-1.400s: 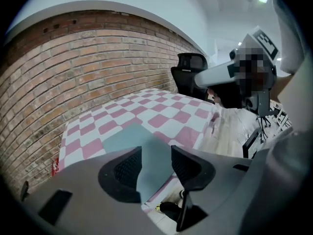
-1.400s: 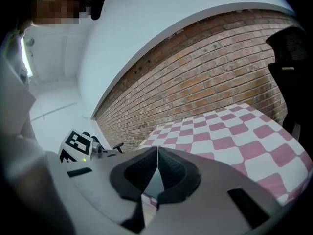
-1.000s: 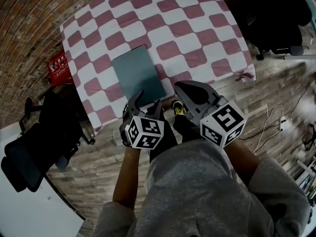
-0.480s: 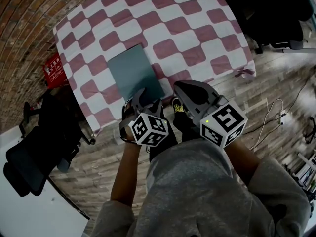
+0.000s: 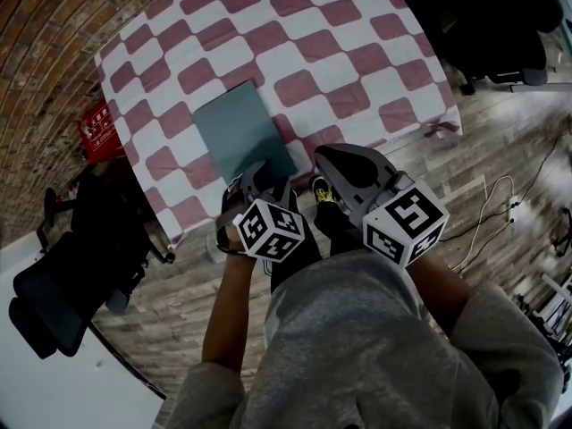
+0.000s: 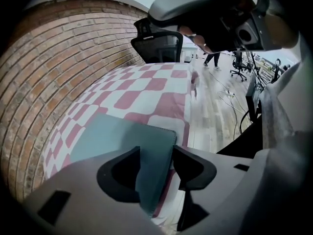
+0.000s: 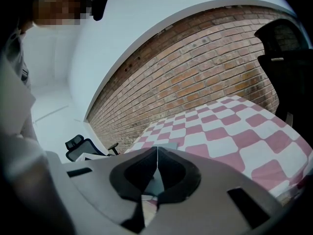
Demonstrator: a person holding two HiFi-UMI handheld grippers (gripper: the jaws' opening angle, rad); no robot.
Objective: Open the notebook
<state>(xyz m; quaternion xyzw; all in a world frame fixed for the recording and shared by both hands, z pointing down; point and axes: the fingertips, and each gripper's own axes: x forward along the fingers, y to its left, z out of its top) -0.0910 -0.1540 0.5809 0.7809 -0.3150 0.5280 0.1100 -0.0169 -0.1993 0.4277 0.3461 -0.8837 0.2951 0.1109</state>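
The grey-green notebook (image 5: pixel 243 137) lay closed and flat on the red-and-white checked cloth (image 5: pixel 349 56), close to the cloth's edge on the person's side. It had lain the same way a second before, and its cover had not lifted.

What had changed was the left gripper (image 5: pixel 264 177). A second earlier its jaws stood wider and hung just short of the notebook's near edge. Now it had rolled a little and settled over the notebook's near right corner, and its jaws had just been closing. In the left gripper view they stood about half apart with that corner of the notebook between them. One jaw was over the cover and the other just beside the notebook's right edge. A gap still showed at the outer jaw, so the grip looked not yet made.

The right gripper (image 5: pixel 327 157) had kept its place just off the notebook's near right corner. Its jaws were fully together with nothing in them.

For the task, this read as the approach finished and the pinch begun, with the left jaws narrowing on the cover's free edge. The opening itself had not started. The likely risk was that the jaws would catch the whole notebook rather than the cover alone, which would lift it instead of opening it. The idle right gripper sat near enough to the notebook to hold it down.
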